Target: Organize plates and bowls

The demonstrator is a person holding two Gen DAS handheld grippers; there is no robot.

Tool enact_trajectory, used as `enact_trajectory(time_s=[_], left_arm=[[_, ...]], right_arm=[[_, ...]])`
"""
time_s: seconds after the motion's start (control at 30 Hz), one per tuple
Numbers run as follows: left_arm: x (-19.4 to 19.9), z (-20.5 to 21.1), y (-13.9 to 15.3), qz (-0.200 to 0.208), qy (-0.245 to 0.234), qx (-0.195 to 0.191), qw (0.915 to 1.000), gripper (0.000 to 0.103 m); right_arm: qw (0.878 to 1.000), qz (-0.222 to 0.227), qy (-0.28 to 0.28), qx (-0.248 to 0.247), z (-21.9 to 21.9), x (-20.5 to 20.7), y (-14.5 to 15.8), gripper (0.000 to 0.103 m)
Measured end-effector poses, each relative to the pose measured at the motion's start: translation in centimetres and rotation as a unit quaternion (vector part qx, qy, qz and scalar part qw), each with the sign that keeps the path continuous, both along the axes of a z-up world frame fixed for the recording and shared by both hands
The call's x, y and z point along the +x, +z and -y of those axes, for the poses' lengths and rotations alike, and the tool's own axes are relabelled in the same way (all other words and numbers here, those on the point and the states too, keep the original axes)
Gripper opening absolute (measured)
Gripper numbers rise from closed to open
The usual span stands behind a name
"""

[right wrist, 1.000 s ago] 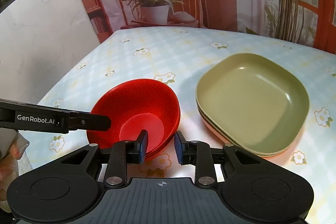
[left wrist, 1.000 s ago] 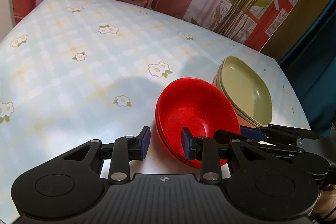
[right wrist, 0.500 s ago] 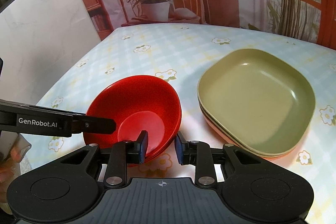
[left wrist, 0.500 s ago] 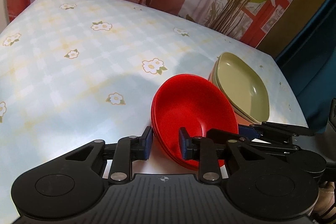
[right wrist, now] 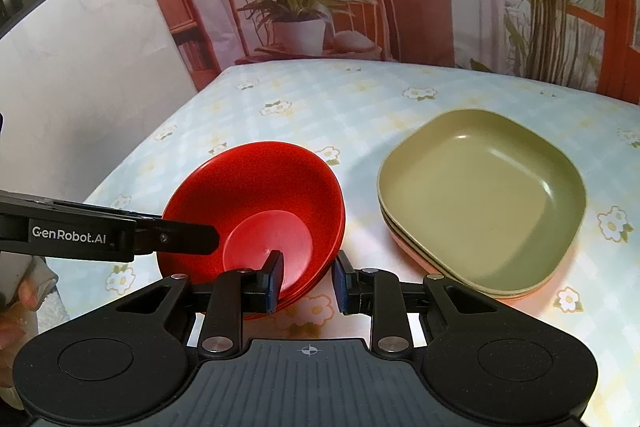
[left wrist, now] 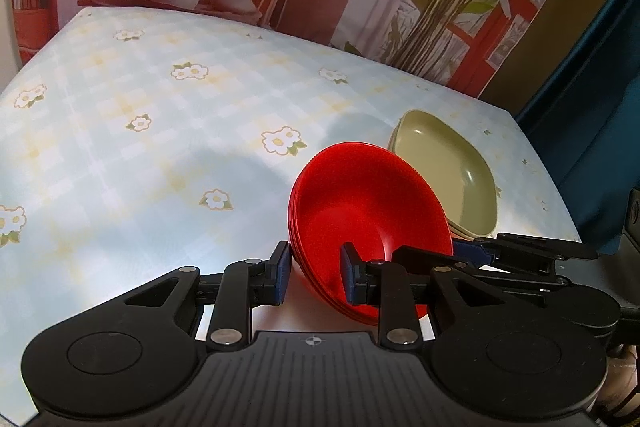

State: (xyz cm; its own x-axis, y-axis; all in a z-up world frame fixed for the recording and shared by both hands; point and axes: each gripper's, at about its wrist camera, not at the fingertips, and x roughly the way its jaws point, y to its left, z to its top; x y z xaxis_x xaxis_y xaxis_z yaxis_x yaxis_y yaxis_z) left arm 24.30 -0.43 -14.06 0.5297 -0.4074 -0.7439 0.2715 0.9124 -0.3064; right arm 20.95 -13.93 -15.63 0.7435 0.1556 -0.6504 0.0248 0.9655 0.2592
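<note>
With both grippers straddling opposite sides of one rim, we treat the red bowl stack [right wrist: 256, 211] as the item in hand. It sits on the flowered tablecloth [left wrist: 160, 147], near the front edge, just beside the stack of green plates [right wrist: 480, 203], which lies to its right in the right wrist view; a narrow strip of cloth separates the two stacks. Our left gripper [left wrist: 314, 277] has one finger outside the rim and one inside the bowl, with a visible gap on each side, so we read its fingers as spread and not yet pinching. Our right gripper [right wrist: 306, 281] stands the same way at the near right part of the rim: the left finger over the inside of the bowl, the right finger outside, both apart from the wall. The relation that governs the next move is that the rim runs between the fingers of each tool, so closing either pair should catch the wall. We judge the bowls to be nested and likely to lift as one, if gripped evenly.
</note>
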Motion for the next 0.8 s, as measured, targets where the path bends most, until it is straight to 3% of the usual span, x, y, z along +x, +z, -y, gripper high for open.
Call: enact_trajectory(time_s=[0.4,0.8], left_arm=[[-0.6,0.9,1.4,0.021,-0.024,0.009,0.9994,0.028],[0.4,4.0,3.2,0.038,-0.075,0.001,0.9965,0.028]], right_arm=[[1.0,0.02,-0.008,0.003,0.7,-1.3,1.4,0.025],[0.997,0.053,-0.052,0.015,4.3,-3.2,3.4,0.025]])
